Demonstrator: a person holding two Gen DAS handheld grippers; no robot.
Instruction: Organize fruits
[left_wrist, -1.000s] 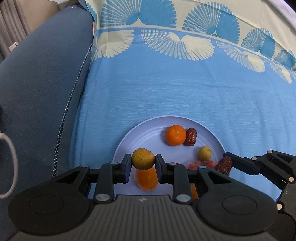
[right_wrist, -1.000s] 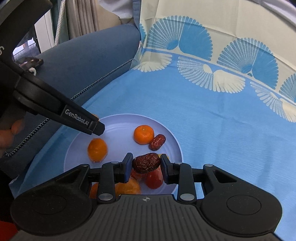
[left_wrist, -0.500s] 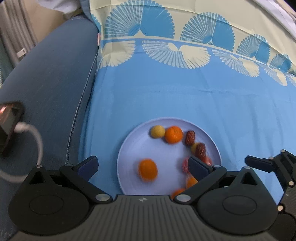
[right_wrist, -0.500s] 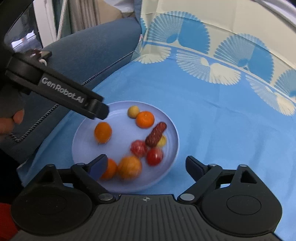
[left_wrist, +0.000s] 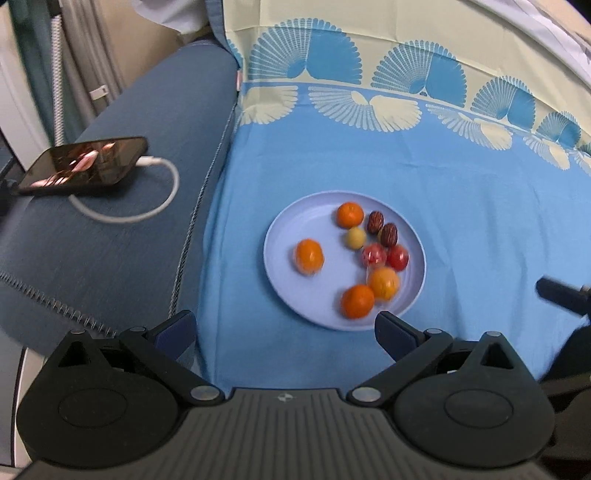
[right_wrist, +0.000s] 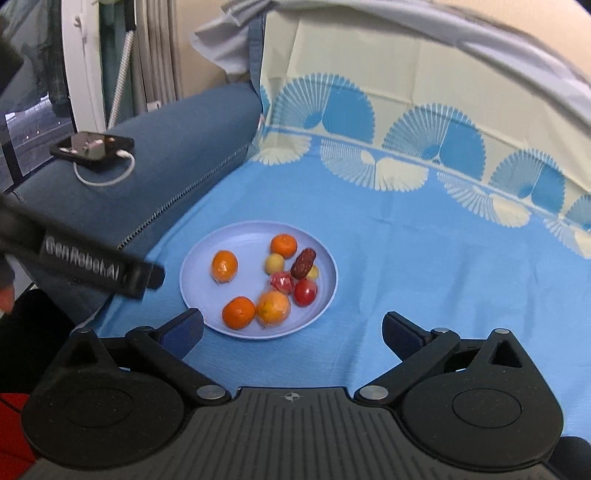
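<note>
1. Both the left gripper and right gripper are hanging released, empty, near the plate.
2. The fruits are sitting clustered on the plate's right half.
3. Risk: round fruit is liable to roll off the shallow rim if nudged.

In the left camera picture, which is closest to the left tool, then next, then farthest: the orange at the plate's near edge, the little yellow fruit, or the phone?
From the left tool:
1. The orange at the plate's near edge, just ahead, slightly right.
2. The little yellow fruit, mid-plate.
3. The phone, far left on the sofa arm.
</note>
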